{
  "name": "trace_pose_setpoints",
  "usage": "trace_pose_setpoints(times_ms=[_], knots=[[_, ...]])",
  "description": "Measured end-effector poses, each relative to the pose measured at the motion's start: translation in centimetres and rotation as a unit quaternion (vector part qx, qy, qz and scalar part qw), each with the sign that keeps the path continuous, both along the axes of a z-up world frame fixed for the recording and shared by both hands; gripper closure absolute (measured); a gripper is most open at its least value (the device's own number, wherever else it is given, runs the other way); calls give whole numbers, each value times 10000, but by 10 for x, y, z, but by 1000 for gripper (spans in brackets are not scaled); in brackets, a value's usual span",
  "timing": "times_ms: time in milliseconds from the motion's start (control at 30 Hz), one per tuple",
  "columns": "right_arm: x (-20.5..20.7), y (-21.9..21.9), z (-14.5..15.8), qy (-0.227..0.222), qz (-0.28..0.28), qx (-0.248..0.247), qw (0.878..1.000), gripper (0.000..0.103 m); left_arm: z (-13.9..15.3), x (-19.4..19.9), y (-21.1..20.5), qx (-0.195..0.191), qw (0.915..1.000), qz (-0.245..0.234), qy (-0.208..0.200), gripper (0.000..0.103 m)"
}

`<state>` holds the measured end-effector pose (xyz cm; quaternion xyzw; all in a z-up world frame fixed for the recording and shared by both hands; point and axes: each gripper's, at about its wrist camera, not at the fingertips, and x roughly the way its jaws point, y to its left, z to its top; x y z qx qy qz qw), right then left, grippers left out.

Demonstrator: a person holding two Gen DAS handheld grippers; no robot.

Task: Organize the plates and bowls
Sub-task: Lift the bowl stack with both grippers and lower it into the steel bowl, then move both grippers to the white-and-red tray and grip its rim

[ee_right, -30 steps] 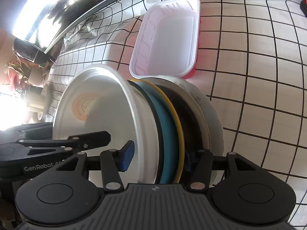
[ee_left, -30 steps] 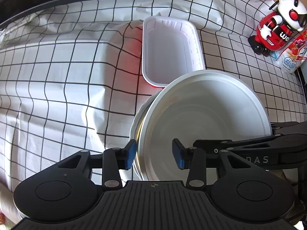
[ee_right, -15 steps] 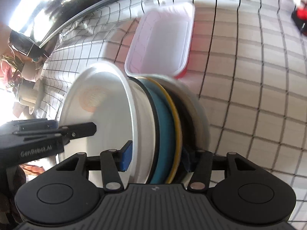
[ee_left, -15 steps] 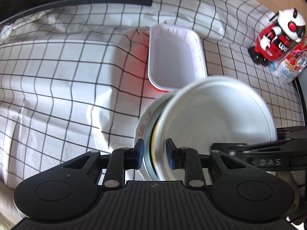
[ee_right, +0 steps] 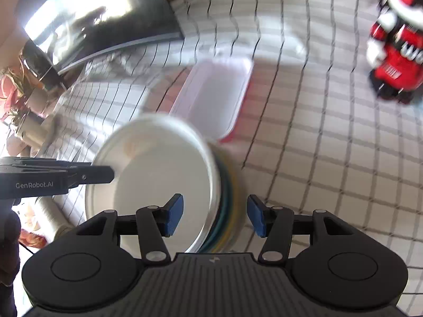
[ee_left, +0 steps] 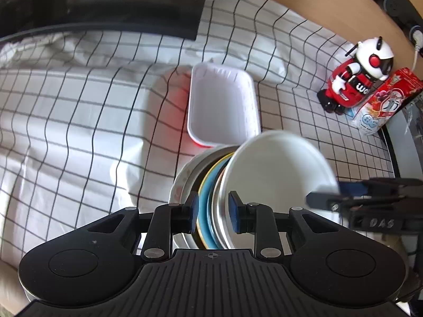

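A stack of plates stands on edge: a big white plate [ee_left: 277, 174], a blue and yellow-rimmed plate [ee_left: 208, 185] and a patterned white plate [ee_left: 179, 185]. My left gripper [ee_left: 212, 211] is shut on the blue plate and the white plate's rim. In the right wrist view the stack [ee_right: 164, 179] is blurred; my right gripper [ee_right: 215, 216] is open, its pads apart on either side of the stack's edge. A white rectangular tray [ee_left: 222, 105] with a red underside lies behind the stack.
A checked cloth [ee_left: 79, 121] covers the table. A red and white toy robot [ee_left: 357, 76] and a snack packet [ee_left: 383, 103] stand at the far right. A dark shiny appliance [ee_left: 100, 2] is at the back left.
My left gripper has closed onto the plates. My right gripper has opened and drawn back from the stack. Both views have pulled back and up; the right view blurs with motion.
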<state>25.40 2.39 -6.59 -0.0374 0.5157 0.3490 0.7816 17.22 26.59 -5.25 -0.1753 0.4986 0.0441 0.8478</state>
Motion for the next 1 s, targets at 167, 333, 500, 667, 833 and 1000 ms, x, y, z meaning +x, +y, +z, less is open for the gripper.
trace_pose_setpoints(times_ms=[167,333,500,667,833,1000], knots=[[7,-16,3,-113,-386,97,9991,38,-5,-1,-3,75,10000,17,2,75],[1,-11,-18,31,-421,-239,9988,37,-17,-7,4,130,9999,87,15,67],[-18,13,-1,-377,-46,-415,9984,38,-34,-15,11,61,9999,93,101,63],[-20,33,9,81,125,-205,9997,34,-41,-19,26,-292,9995,28,78,56],[-26,55,18,-380,43,-680,9969,34,-31,-20,37,-869,9958,-304,-19,62],[-24,45,60,-882,-146,-565,9944,24,1,-12,57,-1339,9878,-628,-483,62]])
